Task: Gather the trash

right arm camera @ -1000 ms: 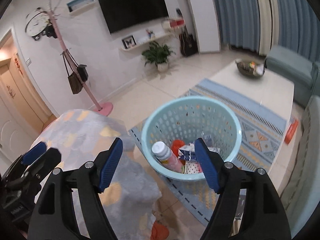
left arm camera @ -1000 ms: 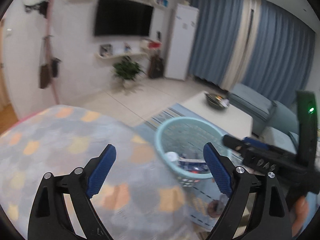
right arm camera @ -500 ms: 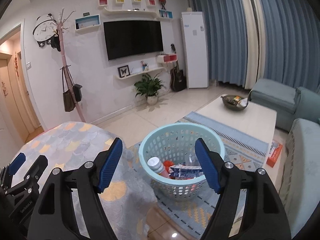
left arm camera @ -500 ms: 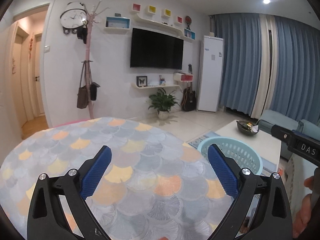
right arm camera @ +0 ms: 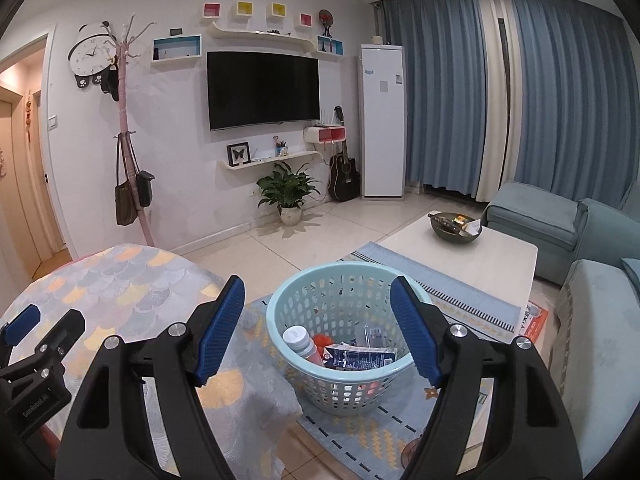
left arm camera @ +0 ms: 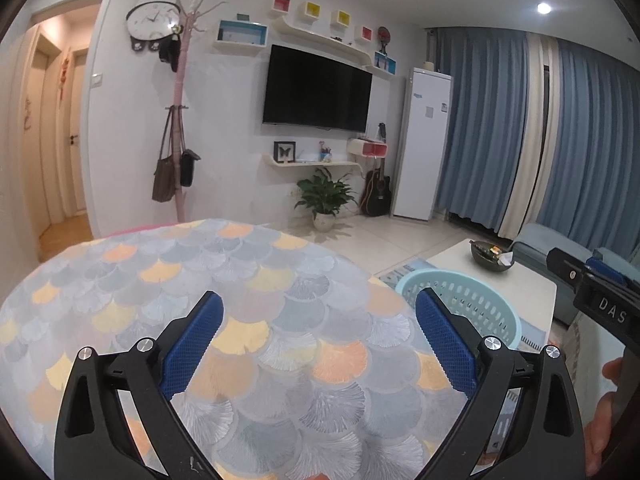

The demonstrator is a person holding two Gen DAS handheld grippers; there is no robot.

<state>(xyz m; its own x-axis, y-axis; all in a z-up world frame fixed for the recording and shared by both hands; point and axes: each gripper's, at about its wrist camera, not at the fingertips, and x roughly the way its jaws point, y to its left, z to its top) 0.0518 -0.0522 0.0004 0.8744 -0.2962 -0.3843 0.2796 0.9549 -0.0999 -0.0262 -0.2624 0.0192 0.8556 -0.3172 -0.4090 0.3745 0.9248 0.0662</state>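
Note:
A light blue perforated basket (right arm camera: 340, 364) stands on the floor rug beside the round table; it holds a white-capped pink bottle (right arm camera: 301, 342), a blue carton (right arm camera: 356, 358) and other trash. Its rim also shows in the left wrist view (left arm camera: 460, 292). My right gripper (right arm camera: 318, 330) is open and empty, held above and before the basket. My left gripper (left arm camera: 318, 338) is open and empty over the table's scale-patterned cloth (left arm camera: 200, 280). No trash shows on the cloth.
A white coffee table (right arm camera: 468, 256) with a dark bowl (right arm camera: 454, 228) stands behind the basket. Blue sofas (right arm camera: 580, 240) are at the right. A pink coat stand (right arm camera: 132, 160), a potted plant (right arm camera: 288, 192) and a TV stand along the far wall.
Both grippers have lifted and tilted up from looking down at the basket; more of the room and wall shows now. Both stay open and empty.

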